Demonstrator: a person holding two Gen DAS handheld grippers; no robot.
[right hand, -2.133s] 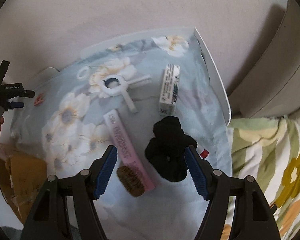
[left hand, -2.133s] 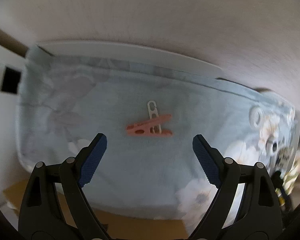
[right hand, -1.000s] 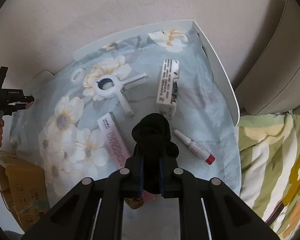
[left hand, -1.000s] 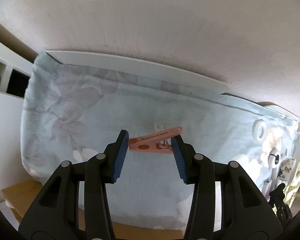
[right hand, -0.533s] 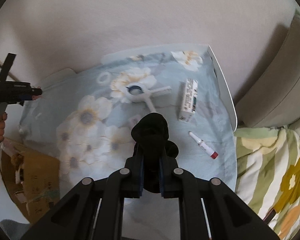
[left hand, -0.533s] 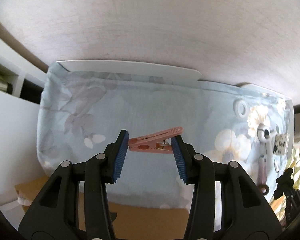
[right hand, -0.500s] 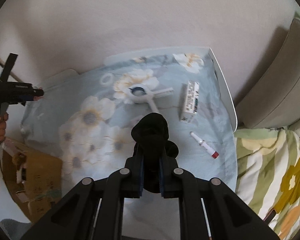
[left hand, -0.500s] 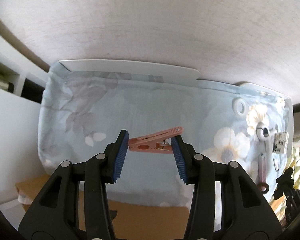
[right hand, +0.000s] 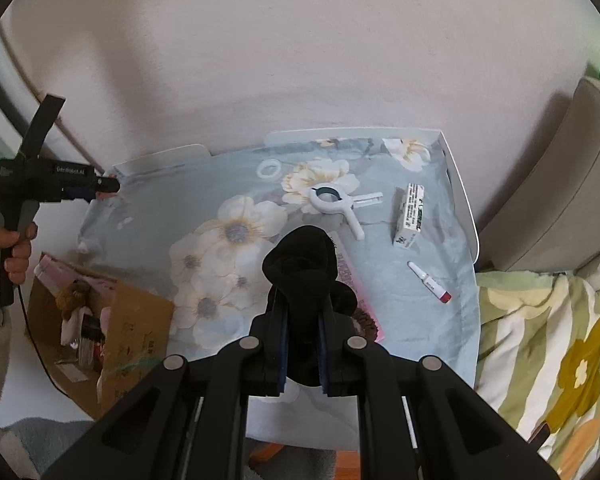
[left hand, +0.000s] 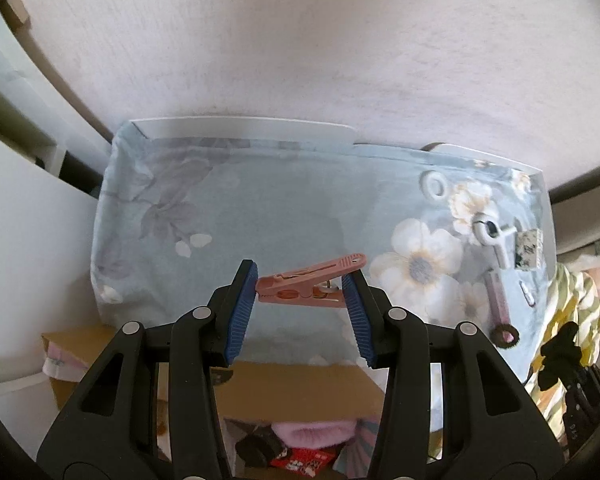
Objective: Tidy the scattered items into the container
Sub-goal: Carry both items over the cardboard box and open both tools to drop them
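My left gripper (left hand: 302, 286) is shut on a pink clothespin (left hand: 310, 283) and holds it above the near edge of the floral cloth (left hand: 280, 204). A cardboard box (left hand: 300, 392) with several items inside lies below it; it also shows in the right wrist view (right hand: 136, 328). My right gripper (right hand: 302, 320) is shut on a black cloth bundle (right hand: 302, 272), held above the cloth. The left gripper also shows at the far left of the right wrist view (right hand: 108, 186).
On the cloth lie a white ring (right hand: 271, 169), a large white clip (right hand: 336, 204), a white carton (right hand: 410, 214), a pink flat box (right hand: 350, 280) and a small red-capped tube (right hand: 430, 282). A flowered blanket (right hand: 540, 344) lies to the right.
Both grippers have risen and pulled back from the cloth with their loads. The cardboard box has come further into both views.
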